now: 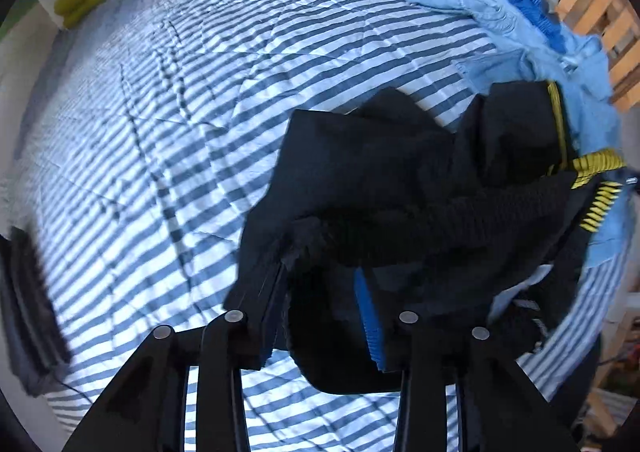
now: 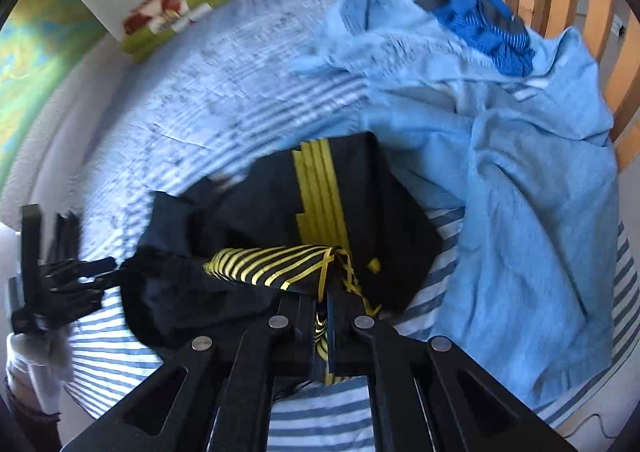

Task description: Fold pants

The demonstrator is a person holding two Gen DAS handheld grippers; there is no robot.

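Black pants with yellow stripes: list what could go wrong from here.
1. The left tool stands wide open around the bunched black pants; if the fabric is only draped there, that side may slip.
2. The right tool pinches only the yellow-striped waistband, so pulling could stretch it unevenly.
3. The light blue jeans lie right beside the pants and could be dragged into the fold.

Pants (image 2: 248, 220) on bed (image 1: 160, 112), garment pile (image 2: 520, 172) beside, right.
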